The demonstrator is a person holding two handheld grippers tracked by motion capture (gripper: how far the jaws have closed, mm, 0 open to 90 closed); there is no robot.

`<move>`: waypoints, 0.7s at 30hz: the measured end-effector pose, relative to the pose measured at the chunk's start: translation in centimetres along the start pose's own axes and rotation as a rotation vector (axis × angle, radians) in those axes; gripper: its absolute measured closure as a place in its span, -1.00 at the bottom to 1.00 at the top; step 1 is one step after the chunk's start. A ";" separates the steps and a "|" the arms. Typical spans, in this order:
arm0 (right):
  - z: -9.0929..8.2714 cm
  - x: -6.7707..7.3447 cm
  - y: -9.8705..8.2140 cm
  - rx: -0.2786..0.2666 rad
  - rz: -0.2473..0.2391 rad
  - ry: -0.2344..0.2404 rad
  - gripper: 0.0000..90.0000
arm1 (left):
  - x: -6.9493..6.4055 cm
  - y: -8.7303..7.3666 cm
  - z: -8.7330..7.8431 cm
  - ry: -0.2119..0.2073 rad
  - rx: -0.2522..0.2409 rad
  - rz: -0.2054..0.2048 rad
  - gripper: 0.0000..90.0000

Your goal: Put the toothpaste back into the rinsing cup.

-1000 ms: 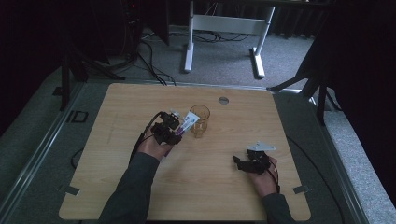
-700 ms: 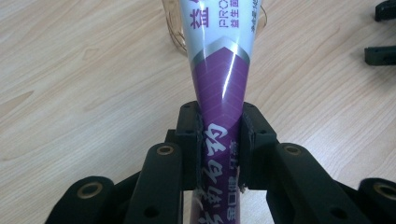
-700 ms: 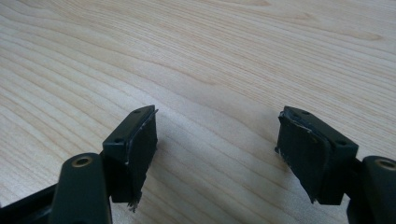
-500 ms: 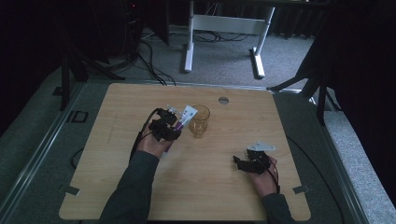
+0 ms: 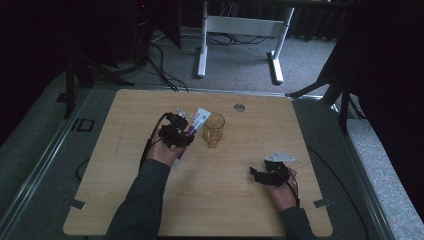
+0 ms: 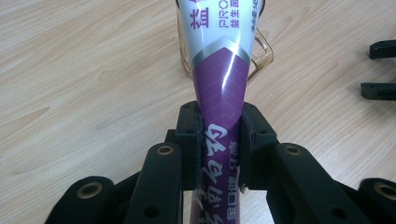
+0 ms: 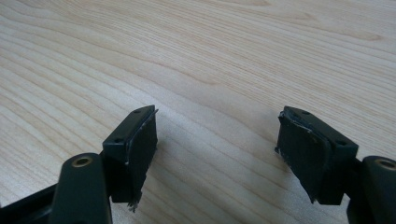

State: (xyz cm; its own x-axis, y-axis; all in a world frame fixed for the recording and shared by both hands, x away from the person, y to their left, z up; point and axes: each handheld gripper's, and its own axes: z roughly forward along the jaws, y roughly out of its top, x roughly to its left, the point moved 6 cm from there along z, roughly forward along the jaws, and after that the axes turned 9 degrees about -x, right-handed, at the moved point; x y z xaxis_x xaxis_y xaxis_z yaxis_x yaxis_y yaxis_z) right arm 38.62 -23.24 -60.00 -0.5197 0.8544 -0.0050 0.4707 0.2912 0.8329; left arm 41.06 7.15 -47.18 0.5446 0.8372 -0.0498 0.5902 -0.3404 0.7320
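The left gripper (image 5: 184, 131) clamps a purple-and-white toothpaste tube (image 5: 196, 125), its jaws pressed against both sides of the purple part. In the left gripper view that tube (image 6: 220, 79) runs up between the two black jaws, purple with white lettering low down and white with purple print at its far, wider end. The tube's wide end reaches over toward an amber glass mug (image 5: 213, 129) that stands upright near the middle of the wooden table (image 5: 125, 200), just beside the gripper. The mug (image 6: 262, 51) shows behind the tube, its handle sticking out to one side. Whether the tube's end touches the mug's rim is hard to tell. The right gripper (image 5: 257, 174) rests low on the table near the person's side, well apart from the mug, with a grey three-cornered plate on top. Its jaws stand wide apart with bare wood between them (image 7: 217, 133).
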 end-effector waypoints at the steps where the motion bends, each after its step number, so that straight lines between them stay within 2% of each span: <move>1: 0.0 0.0 0.0 0.000 0.001 0.000 -0.37 | 0.1 0.0 0.0 0.004 -0.003 -0.002 0.62; 10: 0.0 0.0 0.0 0.000 0.000 0.000 -0.37 | 0.4 0.3 0.0 0.000 -0.014 -0.031 0.62; 21: 0.0 0.0 0.0 0.000 0.000 -0.001 -0.37 | 0.4 1.2 -0.2 -0.004 -0.041 -0.031 0.62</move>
State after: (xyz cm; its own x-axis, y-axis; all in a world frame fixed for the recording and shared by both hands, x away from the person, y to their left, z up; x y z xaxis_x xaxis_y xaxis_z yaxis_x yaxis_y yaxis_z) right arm 38.63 -23.24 -60.00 -0.5191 0.8547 -0.0055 0.4706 0.2912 0.8329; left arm 41.90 7.18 -46.19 0.5293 0.8451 -0.0754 0.5817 -0.2968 0.7573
